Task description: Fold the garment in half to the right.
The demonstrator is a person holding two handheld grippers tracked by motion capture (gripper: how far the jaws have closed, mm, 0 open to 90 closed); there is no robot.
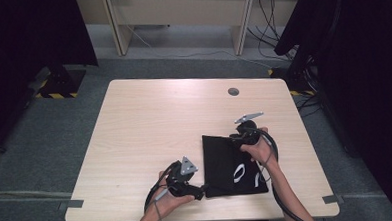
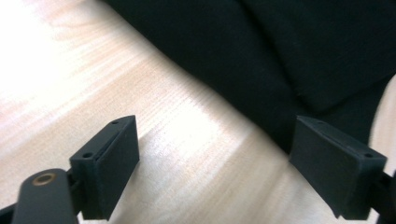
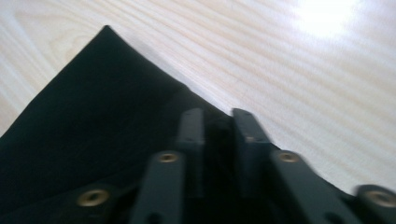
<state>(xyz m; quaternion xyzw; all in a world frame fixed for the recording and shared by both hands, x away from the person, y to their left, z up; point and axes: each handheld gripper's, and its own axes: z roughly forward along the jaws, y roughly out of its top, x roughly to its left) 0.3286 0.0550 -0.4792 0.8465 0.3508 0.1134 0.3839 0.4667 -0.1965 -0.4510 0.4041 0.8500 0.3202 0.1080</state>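
Observation:
A folded black cloth (image 1: 221, 162) with a white print lies flat at the near right of the wooden table (image 1: 154, 117). My right gripper (image 1: 237, 137) sits at the cloth's far edge near its right corner. In the right gripper view the cloth (image 3: 93, 116) runs up between the nearly closed jaws of that gripper (image 3: 217, 119), which is shut on the edge. My left gripper (image 1: 200, 192) rests at the cloth's near left corner. In the left gripper view its jaws (image 2: 219, 140) stand wide apart over bare wood, with the cloth (image 2: 261, 56) just beyond them.
A grey cable grommet (image 1: 233, 91) is set in the tabletop at the far right. Dark curtains hang on both sides, and a light desk (image 1: 180, 16) with trailing cables stands behind. The table's left half is bare wood.

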